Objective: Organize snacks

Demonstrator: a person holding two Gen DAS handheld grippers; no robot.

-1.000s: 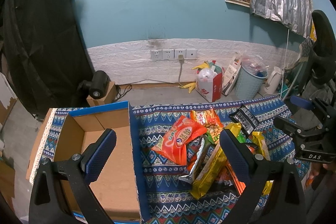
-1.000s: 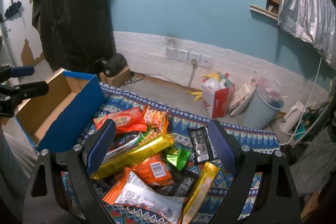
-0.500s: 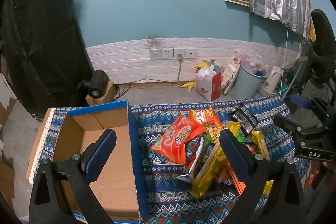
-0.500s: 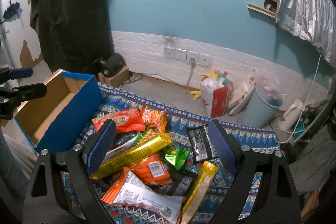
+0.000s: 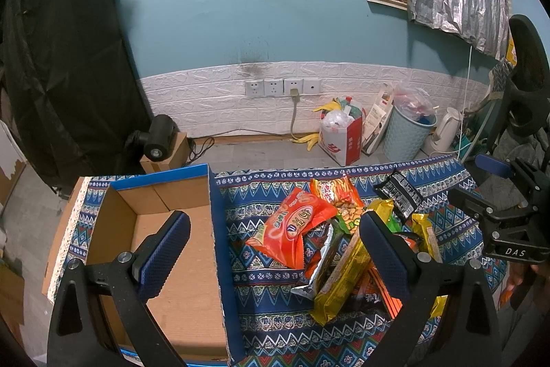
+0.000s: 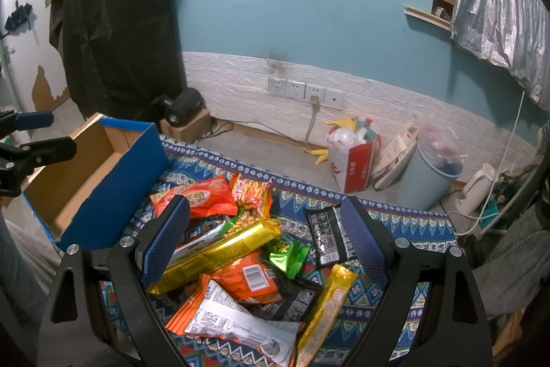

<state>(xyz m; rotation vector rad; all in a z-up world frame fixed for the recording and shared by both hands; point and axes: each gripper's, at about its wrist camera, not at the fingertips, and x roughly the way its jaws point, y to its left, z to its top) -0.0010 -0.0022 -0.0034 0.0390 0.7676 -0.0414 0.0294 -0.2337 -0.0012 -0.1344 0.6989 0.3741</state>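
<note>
A pile of snack packets lies on the patterned blue cloth (image 5: 275,308): an orange-red bag (image 5: 292,226), a long gold packet (image 6: 220,253), a black packet (image 6: 326,238), a green one (image 6: 287,251). An open cardboard box (image 5: 185,284) with blue outer walls stands left of the pile and holds nothing I can see. My left gripper (image 5: 275,246) is open and empty, above the box's right wall. My right gripper (image 6: 264,233) is open and empty, above the pile. Each gripper also shows in the other's view: the right one (image 5: 498,195), the left one (image 6: 31,140).
Behind the cloth the floor holds a red-and-white bag of rubbish (image 5: 340,140), a pale blue bin (image 5: 407,135), a white kettle (image 5: 445,129) and a small cardboard box with a black device on it (image 5: 160,140). A black covered object (image 5: 65,57) stands left. A dark chair (image 5: 529,74) stands right.
Almost nothing differs. Both grippers stay open; the views shift only slightly, with the right gripper drifting a little.
</note>
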